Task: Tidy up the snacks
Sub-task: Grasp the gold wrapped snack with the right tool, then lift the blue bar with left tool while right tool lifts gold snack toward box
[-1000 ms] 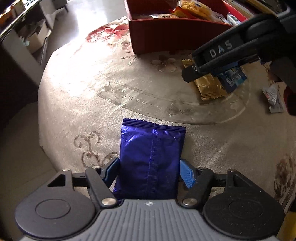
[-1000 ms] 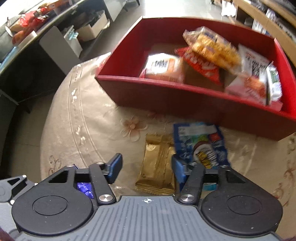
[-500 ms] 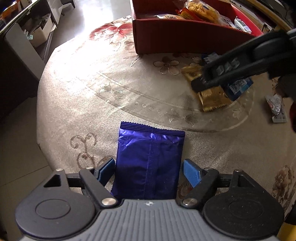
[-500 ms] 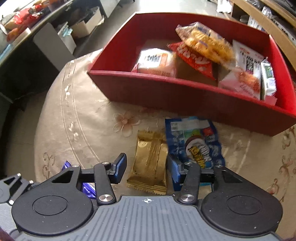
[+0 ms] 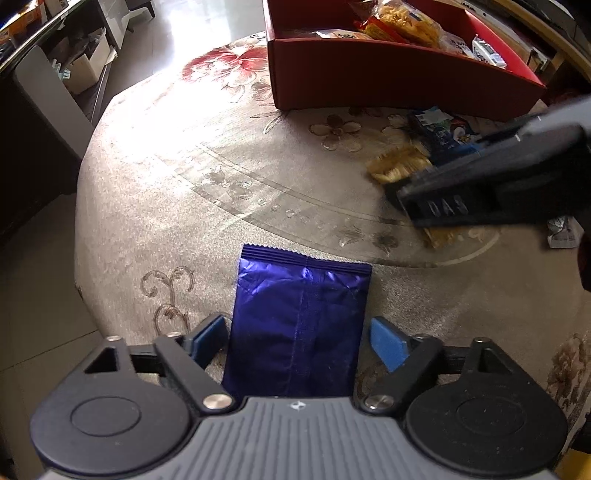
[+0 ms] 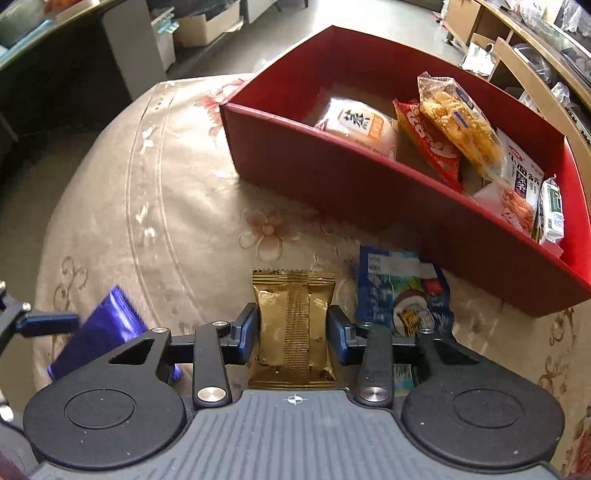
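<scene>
A shiny purple-blue snack packet lies flat on the tablecloth between the fingers of my left gripper, which is open with gaps on both sides. It also shows in the right wrist view. A gold packet lies between the pads of my right gripper, which has closed in to its edges. A blue-and-white packet lies just right of it. The red box behind holds several snacks. In the left wrist view the right gripper covers part of the gold packet.
The round table has a beige flowered cloth, its edge close on the left. A small white wrapper lies at the right. Cabinets and cardboard boxes stand on the floor beyond the table.
My right gripper has lowered over the gold packet and its fingers have narrowed onto it. My left gripper has opened a little wider around the purple packet.
</scene>
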`<state>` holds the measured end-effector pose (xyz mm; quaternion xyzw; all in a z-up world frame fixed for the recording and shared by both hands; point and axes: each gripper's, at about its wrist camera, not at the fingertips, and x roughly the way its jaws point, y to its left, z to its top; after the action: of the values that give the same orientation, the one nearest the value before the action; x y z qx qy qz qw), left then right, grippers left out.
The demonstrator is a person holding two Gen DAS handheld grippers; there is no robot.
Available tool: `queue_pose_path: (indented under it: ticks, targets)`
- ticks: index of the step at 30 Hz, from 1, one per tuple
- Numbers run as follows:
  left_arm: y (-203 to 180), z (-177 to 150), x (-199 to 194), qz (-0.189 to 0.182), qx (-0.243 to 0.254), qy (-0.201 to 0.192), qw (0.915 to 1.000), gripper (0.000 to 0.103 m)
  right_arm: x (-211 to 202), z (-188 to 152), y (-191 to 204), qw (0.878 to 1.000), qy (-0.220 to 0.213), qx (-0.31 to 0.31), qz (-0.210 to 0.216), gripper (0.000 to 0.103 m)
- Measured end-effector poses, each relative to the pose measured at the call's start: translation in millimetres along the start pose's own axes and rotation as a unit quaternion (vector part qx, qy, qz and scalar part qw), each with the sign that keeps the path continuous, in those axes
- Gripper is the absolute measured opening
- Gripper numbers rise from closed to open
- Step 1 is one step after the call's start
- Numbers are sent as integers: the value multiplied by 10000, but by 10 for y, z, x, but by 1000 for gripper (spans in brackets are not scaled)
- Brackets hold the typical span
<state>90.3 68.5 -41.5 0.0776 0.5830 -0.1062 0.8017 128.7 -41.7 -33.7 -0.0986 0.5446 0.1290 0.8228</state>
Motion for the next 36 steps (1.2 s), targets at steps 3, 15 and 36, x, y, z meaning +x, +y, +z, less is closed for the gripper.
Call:
queue_pose_path:
  ticks: [3,15,36]
  targets:
    - [-60,-57,-39,40,16,-44,10000,72,-81,-126,-28,9999,76,-89,38,48]
    - [-109,31,93,162,-291,-20,9994,100,-234,-613,-218,9997,88,169,-161,62]
    - [-740,194,-186,-170,-146,-364,9991,62,-720,-809,-595,9972,-403,622,-71,47]
